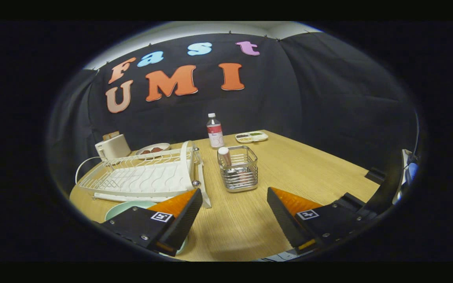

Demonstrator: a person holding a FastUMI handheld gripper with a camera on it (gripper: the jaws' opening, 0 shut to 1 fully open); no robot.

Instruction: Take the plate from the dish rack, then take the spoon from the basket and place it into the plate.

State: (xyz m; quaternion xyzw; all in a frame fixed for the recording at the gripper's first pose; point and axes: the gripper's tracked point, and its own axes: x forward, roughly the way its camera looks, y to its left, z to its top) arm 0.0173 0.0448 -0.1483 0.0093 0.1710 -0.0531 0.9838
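With the pale green plate (126, 207) already out of the white dish rack (140, 177) and lying on the counter (289, 165) under the left finger, the spoon step begins — the tongs (234, 220) hang apart, empty. The pink-handled spoon (224, 155) stands in the wire basket (238, 169) just ahead — next comes a reach forward and a pinch on its handle.

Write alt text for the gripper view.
The open gripper hangs over a wooden table, nothing between its fingers. A green plate lies beside the left finger, a wire basket stands just ahead with a white dish rack beside it, and a bottle stands beyond.
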